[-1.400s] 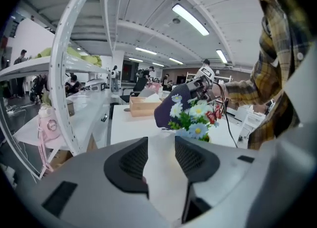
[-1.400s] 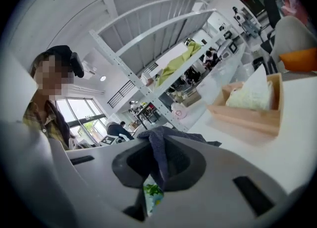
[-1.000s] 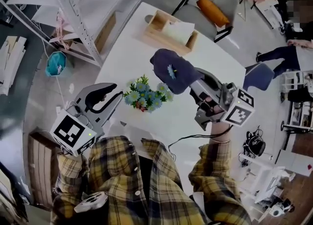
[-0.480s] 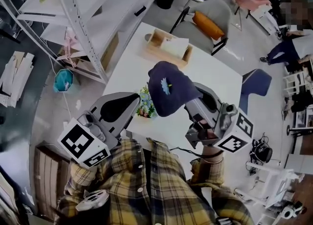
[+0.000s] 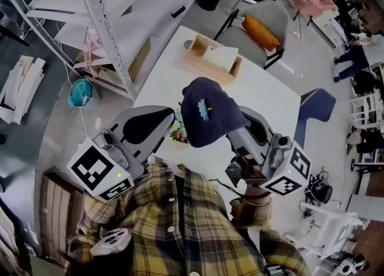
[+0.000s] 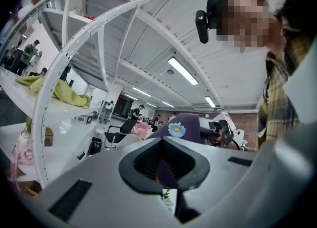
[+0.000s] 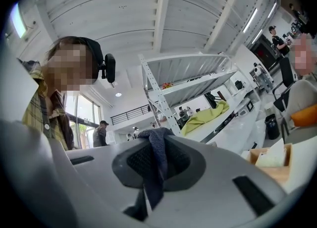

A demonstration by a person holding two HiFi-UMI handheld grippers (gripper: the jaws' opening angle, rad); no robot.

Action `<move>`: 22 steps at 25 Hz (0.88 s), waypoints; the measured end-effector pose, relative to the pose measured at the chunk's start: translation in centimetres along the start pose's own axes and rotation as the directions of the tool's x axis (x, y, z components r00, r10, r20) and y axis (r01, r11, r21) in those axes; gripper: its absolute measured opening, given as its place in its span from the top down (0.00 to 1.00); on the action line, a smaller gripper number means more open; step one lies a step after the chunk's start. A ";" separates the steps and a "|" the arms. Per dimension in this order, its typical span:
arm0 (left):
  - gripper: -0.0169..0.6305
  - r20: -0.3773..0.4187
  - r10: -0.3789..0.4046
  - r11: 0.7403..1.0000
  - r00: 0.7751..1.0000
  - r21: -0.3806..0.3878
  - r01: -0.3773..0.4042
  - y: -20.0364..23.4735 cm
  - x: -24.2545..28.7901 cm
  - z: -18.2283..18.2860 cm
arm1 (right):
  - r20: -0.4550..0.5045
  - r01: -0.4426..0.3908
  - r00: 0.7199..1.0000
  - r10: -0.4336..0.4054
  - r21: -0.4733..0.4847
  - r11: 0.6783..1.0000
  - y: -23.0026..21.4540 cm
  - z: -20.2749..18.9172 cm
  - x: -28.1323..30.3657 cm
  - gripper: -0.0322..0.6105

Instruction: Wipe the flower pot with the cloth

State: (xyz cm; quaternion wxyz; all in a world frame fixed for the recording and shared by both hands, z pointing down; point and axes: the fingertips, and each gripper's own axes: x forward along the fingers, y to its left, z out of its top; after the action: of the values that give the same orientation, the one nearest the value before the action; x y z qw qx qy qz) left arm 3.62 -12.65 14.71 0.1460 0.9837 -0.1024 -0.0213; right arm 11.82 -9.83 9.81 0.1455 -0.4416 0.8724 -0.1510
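Head view gives us the flower pot (image 5: 179, 134) on the white table (image 5: 264, 95), half hidden behind the dark cloth (image 5: 207, 110) held above it. Only the right gripper view shows us the right gripper (image 5: 240, 128) actually pinching that cloth. The left gripper (image 5: 168, 116) has its jaws pressed together, tips right at the cloth's edge. Its own view catches just a sliver of flowers.

light: bright, even, indoor; ceiling strip lights (image 6: 182, 71) high above the table (image 5: 162, 80)
glare: table top nearly blown out white
shadows: faint on the table; floor left of the table dimmer
distortion: gripper views fisheye, black corners; rack (image 7: 193, 71) beside the table bends
focus: cloth (image 7: 157, 157) weave crisp; room beyond the table softer
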 end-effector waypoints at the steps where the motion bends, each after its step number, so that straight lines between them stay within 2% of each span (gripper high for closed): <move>1: 0.96 -0.003 0.004 1.000 1.000 -0.003 -0.004 0.2 0.1 0.0 | 0.001 0.005 1.000 -0.005 0.004 1.000 -0.3 0.0 0.0 0.93; 22: 0.96 -0.039 0.021 1.000 0.999 0.003 -0.021 -0.5 -2.0 -1.4 | -0.064 0.023 0.998 -0.023 0.005 1.000 1.1 -1.6 -0.4 0.93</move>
State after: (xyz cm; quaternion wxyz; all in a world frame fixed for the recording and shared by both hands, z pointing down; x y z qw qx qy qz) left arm 1.85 -11.40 15.91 0.1467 0.9831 -0.1097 -0.0005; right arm 10.60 -8.69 10.87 0.1171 -0.4462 0.8709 -0.1694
